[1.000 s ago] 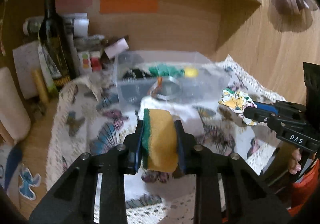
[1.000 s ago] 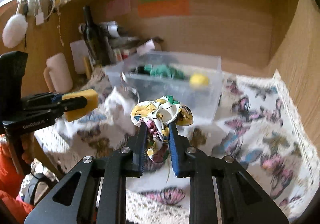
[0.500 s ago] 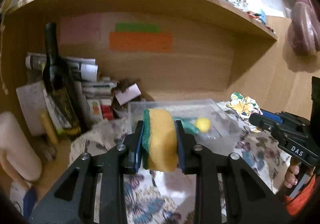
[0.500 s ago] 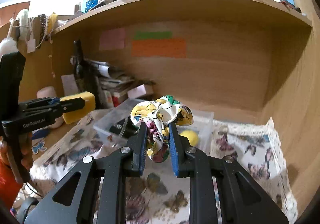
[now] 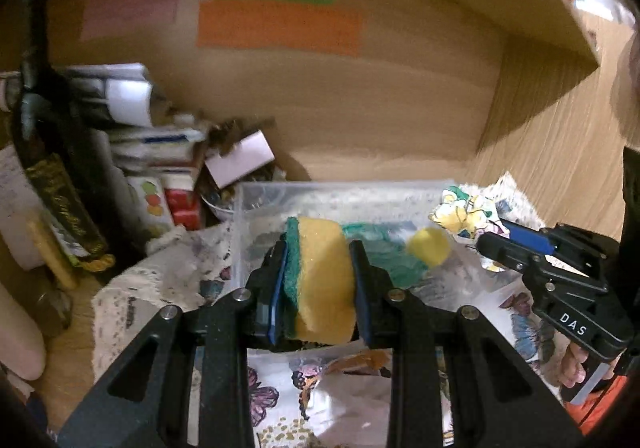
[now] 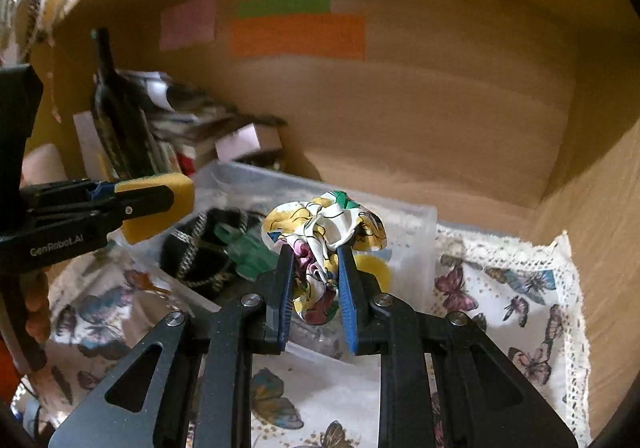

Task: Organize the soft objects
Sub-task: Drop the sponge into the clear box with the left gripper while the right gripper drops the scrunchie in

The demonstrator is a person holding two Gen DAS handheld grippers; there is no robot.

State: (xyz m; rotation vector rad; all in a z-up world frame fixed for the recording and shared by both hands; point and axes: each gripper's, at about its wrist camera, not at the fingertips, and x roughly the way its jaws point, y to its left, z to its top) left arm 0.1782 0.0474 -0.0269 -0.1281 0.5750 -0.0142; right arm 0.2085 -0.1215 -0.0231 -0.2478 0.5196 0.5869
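Observation:
My left gripper [image 5: 320, 280] is shut on a yellow sponge with a green scouring side [image 5: 324, 280] and holds it above the near edge of a clear plastic box [image 5: 340, 192]. It also shows in the right wrist view [image 6: 160, 204]. My right gripper [image 6: 316, 272] is shut on a floral fabric scrunchie [image 6: 324, 232] and holds it over the box [image 6: 424, 224]; the scrunchie shows at the right in the left wrist view [image 5: 468, 212]. Inside the box lie a green soft item [image 5: 376, 252], a yellow ball [image 5: 428, 246] and a dark chain-trimmed item [image 6: 200, 252].
A butterfly-print cloth with lace edge [image 6: 520, 308] covers the desk. A dark wine bottle [image 5: 52, 176] and stacked papers and boxes [image 5: 160, 168] crowd the back left. A wooden back wall with coloured notes [image 5: 280, 24] and a side panel [image 6: 600, 248] close in the space.
Both grippers have moved forward and tilted down toward the box, so it looks closer and more of its inside shows. Both still hold their items.

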